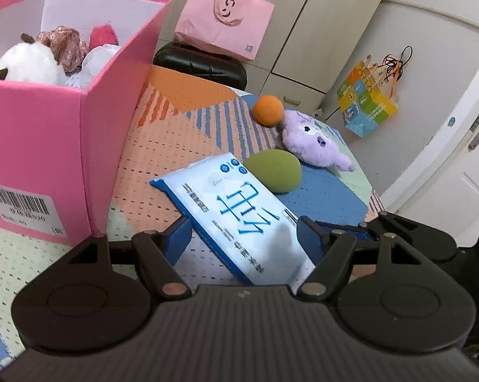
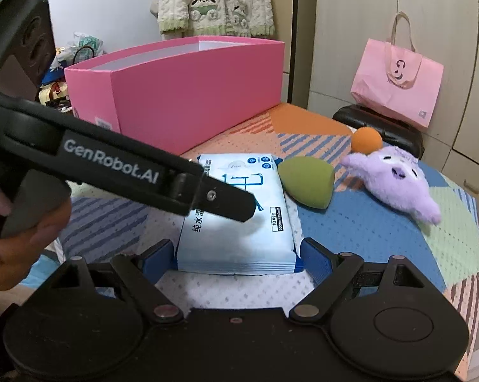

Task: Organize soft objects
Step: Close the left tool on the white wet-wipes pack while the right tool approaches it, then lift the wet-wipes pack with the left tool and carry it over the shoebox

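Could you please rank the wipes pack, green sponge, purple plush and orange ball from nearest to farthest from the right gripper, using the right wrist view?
1. Wipes pack, between the right gripper fingers.
2. Green sponge, just beyond, right.
3. Purple plush, farther right.
4. Orange ball, behind the plush.

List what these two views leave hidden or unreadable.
- Pink box contents: right view, its wall hides them; left view, only the top toys show.
- Wipes pack middle: right view, left gripper covers its print.
- Left gripper's grip: left view, pad contact unclear.
- Box label: too small, cut by the edge.
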